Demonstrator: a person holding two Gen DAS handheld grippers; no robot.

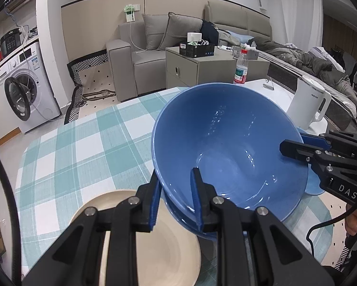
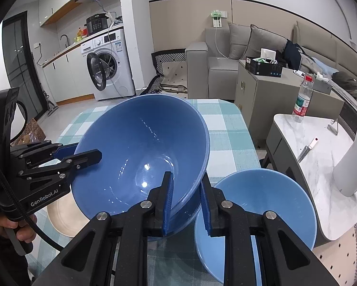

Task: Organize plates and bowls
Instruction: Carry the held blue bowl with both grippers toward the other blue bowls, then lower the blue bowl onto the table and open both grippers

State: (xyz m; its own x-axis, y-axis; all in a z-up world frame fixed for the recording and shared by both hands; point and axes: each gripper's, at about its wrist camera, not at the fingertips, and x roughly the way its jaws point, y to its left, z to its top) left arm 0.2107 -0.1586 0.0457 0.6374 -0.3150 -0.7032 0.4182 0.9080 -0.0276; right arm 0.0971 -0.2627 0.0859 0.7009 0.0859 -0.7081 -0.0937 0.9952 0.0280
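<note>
A large blue bowl (image 1: 228, 143) is held tilted above the checked tablecloth (image 1: 83, 147) by both grippers. My left gripper (image 1: 176, 197) is shut on its near rim, one finger inside and one outside. My right gripper (image 2: 186, 197) is shut on the opposite rim of the blue bowl (image 2: 142, 152). A cream plate (image 1: 159, 243) lies on the cloth below the left gripper; it also shows in the right wrist view (image 2: 64, 217). A light blue plate (image 2: 261, 217) lies on the cloth under the right gripper; a sliver of it shows in the left wrist view (image 1: 313, 186).
A white kettle (image 1: 308, 104) and a water bottle (image 1: 240, 68) stand on a marble side table (image 2: 304, 138) to the right. A knife (image 2: 307, 150) lies on it. A grey cabinet (image 2: 266, 95), sofa and washing machine (image 2: 109, 64) stand beyond.
</note>
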